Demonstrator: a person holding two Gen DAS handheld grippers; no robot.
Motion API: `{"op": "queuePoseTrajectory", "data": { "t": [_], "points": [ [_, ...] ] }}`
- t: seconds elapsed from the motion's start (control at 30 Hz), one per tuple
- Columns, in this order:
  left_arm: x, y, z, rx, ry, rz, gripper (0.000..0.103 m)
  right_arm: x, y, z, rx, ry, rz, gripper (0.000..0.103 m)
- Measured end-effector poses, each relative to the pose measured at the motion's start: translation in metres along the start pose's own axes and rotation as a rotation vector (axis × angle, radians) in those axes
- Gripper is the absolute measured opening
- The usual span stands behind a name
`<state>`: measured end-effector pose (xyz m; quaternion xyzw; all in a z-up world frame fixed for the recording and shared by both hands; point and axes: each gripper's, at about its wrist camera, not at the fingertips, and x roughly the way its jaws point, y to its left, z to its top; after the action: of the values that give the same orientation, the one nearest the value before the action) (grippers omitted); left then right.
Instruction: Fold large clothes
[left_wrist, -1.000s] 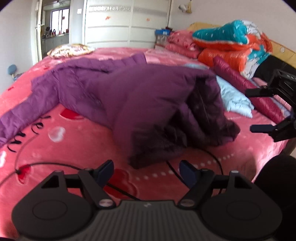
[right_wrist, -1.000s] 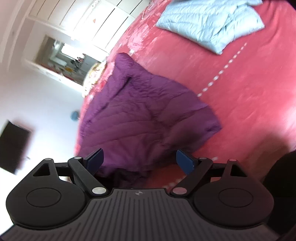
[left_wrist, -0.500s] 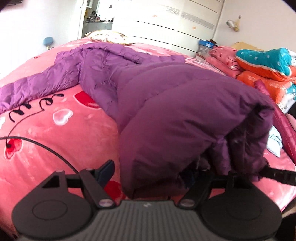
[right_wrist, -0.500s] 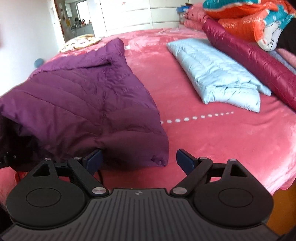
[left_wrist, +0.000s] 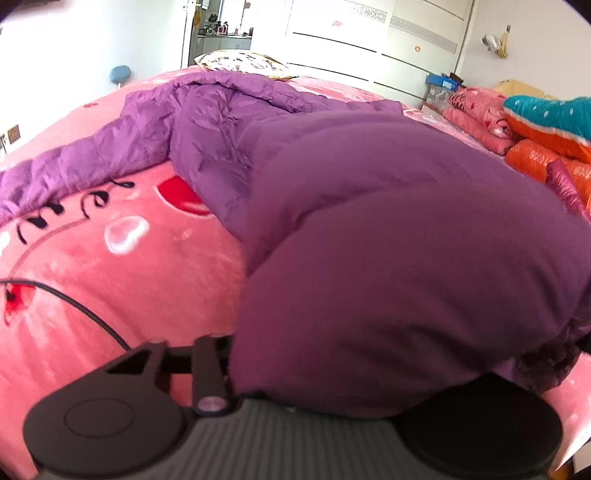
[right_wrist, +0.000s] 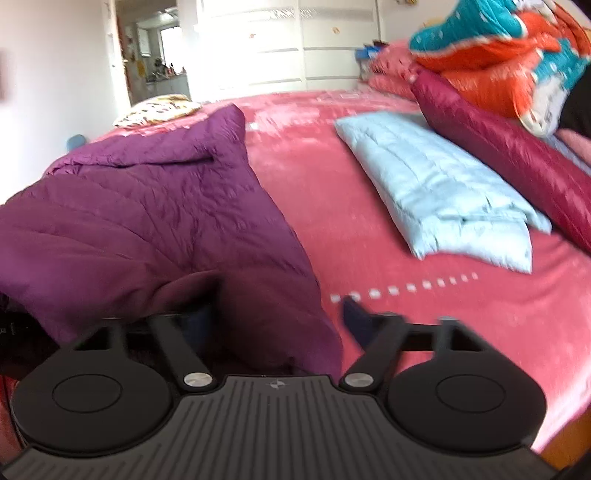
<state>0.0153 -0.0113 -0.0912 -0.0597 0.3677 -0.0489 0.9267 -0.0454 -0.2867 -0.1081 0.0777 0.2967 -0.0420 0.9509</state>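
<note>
A large purple down coat lies on the pink bed, its near hem bunched up and one sleeve stretched out to the left. It also shows in the right wrist view. My left gripper is pushed into the coat's near hem; the fabric hides the fingertips and covers the right finger. My right gripper is open, with the coat's near right corner lying between its fingers.
A folded light blue coat and a dark red coat lie on the right of the bed. Bright quilts are piled behind them. A black cable runs over the blanket. White wardrobe stands behind.
Both grippers have moved in to the coat's near hem. The left gripper's fingers have gone under the fabric; the coat corner now lies between the right fingers.
</note>
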Motion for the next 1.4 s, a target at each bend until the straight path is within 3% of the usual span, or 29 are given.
{"op": "queuePoseTrajectory", "data": {
  "t": [0.07, 0.23, 0.47, 0.57, 0.63, 0.7, 0.8, 0.83, 0.9, 0.93, 1.0, 1.13, 1.23, 1.4],
  "points": [
    [-0.005, 0.005, 0.006, 0.028, -0.012, 0.024, 0.025, -0.007, 0.000, 0.002, -0.019, -0.003, -0.004, 0.045],
    [-0.030, 0.018, 0.026, 0.161, -0.100, 0.128, 0.022, -0.018, 0.004, 0.009, -0.086, -0.054, -0.061, 0.028],
    [-0.096, 0.029, 0.046, 0.448, -0.319, 0.333, 0.025, -0.048, 0.000, 0.018, -0.186, -0.249, -0.208, 0.022],
    [-0.128, 0.036, 0.049, 0.506, -0.374, 0.354, 0.029, -0.073, -0.012, 0.025, -0.137, -0.321, -0.220, 0.022],
    [-0.140, 0.039, 0.048, 0.532, -0.361, 0.345, 0.030, -0.085, -0.013, 0.027, -0.165, -0.374, -0.266, 0.022],
    [-0.143, 0.038, 0.040, 0.572, -0.295, 0.310, 0.030, -0.089, -0.016, 0.028, -0.184, -0.398, -0.306, 0.022],
    [-0.136, 0.041, 0.022, 0.601, -0.155, 0.202, 0.030, -0.083, -0.032, 0.028, -0.172, -0.339, -0.311, 0.023],
    [-0.133, 0.043, 0.017, 0.600, -0.117, 0.177, 0.030, -0.077, -0.038, 0.026, -0.173, -0.306, -0.316, 0.026],
    [-0.130, 0.045, 0.005, 0.603, -0.049, 0.120, 0.030, -0.071, -0.050, 0.022, -0.156, -0.232, -0.320, 0.042],
    [-0.131, 0.046, 0.000, 0.606, -0.023, 0.100, 0.030, -0.070, -0.054, 0.021, -0.140, -0.198, -0.317, 0.061],
    [-0.138, 0.048, -0.008, 0.629, 0.017, 0.049, 0.030, -0.069, -0.068, 0.020, -0.088, -0.148, -0.305, 0.076],
    [-0.162, 0.054, -0.011, 0.659, 0.061, -0.018, 0.030, -0.086, -0.091, 0.024, 0.040, -0.129, -0.325, 0.086],
    [-0.181, 0.059, 0.002, 0.634, 0.047, -0.039, 0.032, -0.102, -0.109, 0.025, 0.163, -0.144, -0.323, 0.088],
    [-0.175, 0.062, 0.036, 0.519, -0.049, -0.061, 0.041, -0.122, -0.112, 0.040, 0.281, -0.229, -0.195, 0.100]
  ]
}}
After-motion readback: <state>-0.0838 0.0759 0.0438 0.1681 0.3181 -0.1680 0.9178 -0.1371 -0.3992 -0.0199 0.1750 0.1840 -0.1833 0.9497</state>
